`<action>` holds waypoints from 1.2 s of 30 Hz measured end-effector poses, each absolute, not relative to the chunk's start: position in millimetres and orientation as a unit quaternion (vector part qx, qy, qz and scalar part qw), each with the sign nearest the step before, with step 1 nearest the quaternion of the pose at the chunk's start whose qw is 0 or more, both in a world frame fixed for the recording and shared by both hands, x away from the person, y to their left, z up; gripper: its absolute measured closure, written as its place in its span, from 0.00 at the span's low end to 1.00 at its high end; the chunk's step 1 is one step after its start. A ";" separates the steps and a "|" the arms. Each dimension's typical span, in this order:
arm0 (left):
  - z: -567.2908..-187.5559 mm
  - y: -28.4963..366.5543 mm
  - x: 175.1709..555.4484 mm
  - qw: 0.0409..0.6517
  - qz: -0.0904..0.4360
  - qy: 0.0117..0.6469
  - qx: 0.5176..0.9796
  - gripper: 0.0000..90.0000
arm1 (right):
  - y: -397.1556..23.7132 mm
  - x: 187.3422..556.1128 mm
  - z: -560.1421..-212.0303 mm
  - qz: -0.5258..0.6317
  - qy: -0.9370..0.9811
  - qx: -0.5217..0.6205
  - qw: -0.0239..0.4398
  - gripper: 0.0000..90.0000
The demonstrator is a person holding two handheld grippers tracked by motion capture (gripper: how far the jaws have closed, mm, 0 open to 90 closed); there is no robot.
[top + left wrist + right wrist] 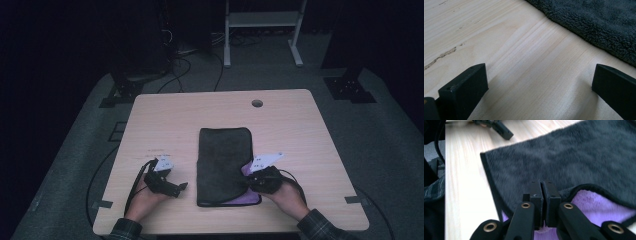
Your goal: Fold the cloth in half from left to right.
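Observation:
A dark grey towel lies lengthwise on the middle of the wooden table; its purple underside shows at the near right corner, where the edge is turned over. My right gripper is at that corner, and in the right gripper view its jaws are pressed together with a bit of purple cloth pinched low between them. My left gripper rests on bare wood left of the towel, with its jaws wide apart and nothing between them.
A round cable hole sits near the table's far edge. Behind the table are a white frame stand and floor cables. Bare wood lies left, right and beyond the towel. The person's sleeves are at the near edge.

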State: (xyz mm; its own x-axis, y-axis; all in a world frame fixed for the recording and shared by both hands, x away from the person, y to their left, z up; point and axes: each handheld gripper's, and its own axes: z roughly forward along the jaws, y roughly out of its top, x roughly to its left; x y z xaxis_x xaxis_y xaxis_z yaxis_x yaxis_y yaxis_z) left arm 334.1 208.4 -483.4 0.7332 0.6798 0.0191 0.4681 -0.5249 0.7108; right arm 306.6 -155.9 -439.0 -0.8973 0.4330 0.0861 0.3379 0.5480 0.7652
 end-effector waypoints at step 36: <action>-480.0 205.4 338.6 0.352 0.136 0.343 0.860 0.00 | -196.2 321.5 -442.2 0.412 0.857 0.292 0.102 0.33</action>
State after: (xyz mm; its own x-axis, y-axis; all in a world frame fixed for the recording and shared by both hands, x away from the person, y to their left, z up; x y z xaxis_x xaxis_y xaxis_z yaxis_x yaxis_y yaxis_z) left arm 338.6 205.4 -480.0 0.7279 0.6856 -0.0064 0.4938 -0.5178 0.6986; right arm 321.5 -196.2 -442.2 -0.8080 0.5855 0.0659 0.4170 0.4893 0.7659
